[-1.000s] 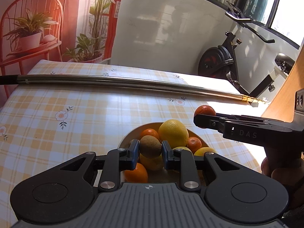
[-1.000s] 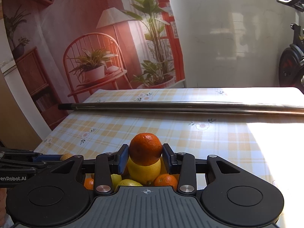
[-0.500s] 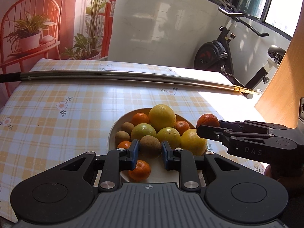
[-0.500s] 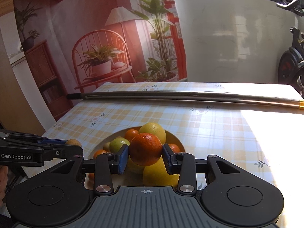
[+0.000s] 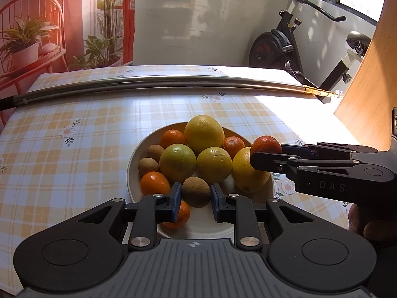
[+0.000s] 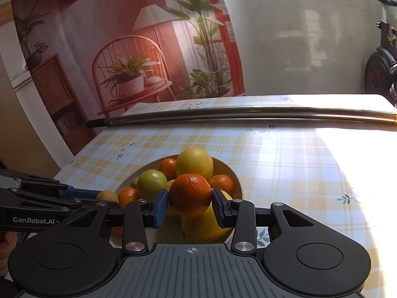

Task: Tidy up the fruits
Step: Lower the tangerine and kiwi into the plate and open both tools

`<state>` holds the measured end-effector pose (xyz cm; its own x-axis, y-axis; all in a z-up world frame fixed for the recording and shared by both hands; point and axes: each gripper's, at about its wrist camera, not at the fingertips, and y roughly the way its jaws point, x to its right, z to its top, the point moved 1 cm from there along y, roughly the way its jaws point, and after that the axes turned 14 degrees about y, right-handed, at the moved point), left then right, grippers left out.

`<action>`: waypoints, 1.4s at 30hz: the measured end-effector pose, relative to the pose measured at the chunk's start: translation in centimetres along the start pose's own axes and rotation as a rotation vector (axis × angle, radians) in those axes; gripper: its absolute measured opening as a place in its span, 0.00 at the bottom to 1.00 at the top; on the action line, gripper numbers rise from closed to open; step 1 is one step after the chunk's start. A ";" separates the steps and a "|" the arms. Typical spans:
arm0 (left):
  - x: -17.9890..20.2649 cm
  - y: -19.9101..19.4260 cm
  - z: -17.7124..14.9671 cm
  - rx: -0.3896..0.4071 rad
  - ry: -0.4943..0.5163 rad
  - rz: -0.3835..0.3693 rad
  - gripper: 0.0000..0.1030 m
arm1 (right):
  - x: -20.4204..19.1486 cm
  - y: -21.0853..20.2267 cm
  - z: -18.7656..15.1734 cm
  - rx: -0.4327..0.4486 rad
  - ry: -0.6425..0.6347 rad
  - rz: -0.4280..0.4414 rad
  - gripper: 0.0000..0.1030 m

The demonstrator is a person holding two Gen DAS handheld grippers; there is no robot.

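two fruits are in hand at once, each raised above the bowl point(image 5: 139, 154) on the checked tabletop point(image 5: 74, 124). the left hand-held gripper point(image 5: 196, 196) is closed around a brown kiwi point(image 5: 196, 191), its blue pads pressed to either side of the fruit, over the near rim of the bowl. the right hand-held gripper point(image 6: 189, 204) is clamped on a mandarin point(image 6: 189, 195); from the left wrist view that mandarin hangs over the bowl's right edge, just above a large yellow citrus point(image 5: 248, 171).

the bowl holds mixed fruit: a big yellow citrus on top, greenish ones mid-pile, smaller mandarins and more kiwis toward the left. a long metal pole point(image 5: 161, 84) lies across the far side of the tabletop, well apart from the bowl.

this reads as the carrying stage of sorting. no second container shows in either view, so the target for each fruit cannot be told. the next move likely calls for keeping both grips firm while moving each fruit to its place, clear of the pile so nothing gets knocked loose.
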<state>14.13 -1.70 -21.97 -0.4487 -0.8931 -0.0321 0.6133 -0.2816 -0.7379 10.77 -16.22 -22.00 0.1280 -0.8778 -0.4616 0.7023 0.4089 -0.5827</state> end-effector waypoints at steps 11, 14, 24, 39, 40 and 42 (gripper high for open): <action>0.2 0.6 -0.5 -0.020 0.026 -0.016 0.26 | 0.1 0.3 -0.2 -0.011 0.011 0.002 0.35; -0.1 1.3 0.1 -0.020 0.041 0.006 0.26 | -0.1 0.4 -0.3 -0.008 0.004 0.001 0.35; -0.3 4.1 0.3 -0.056 0.075 0.025 0.26 | -0.3 0.7 -0.5 -0.013 -0.012 -0.007 0.35; -1.2 4.7 -0.2 -0.060 0.042 0.010 0.26 | -0.7 1.0 -0.6 -0.013 -0.029 -0.015 0.34; -1.2 4.7 -0.2 -0.060 0.042 0.011 0.26 | -0.6 1.0 -0.6 -0.012 -0.028 -0.017 0.34; -1.1 4.7 -0.2 -0.058 0.039 0.012 0.26 | -0.6 1.0 -0.6 -0.011 -0.025 -0.017 0.34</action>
<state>17.40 -1.92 -25.56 -0.4674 -0.8816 -0.0662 0.5802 -0.2493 -0.7754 10.98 -15.15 -22.72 0.1333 -0.8907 -0.4346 0.6970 0.3961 -0.5978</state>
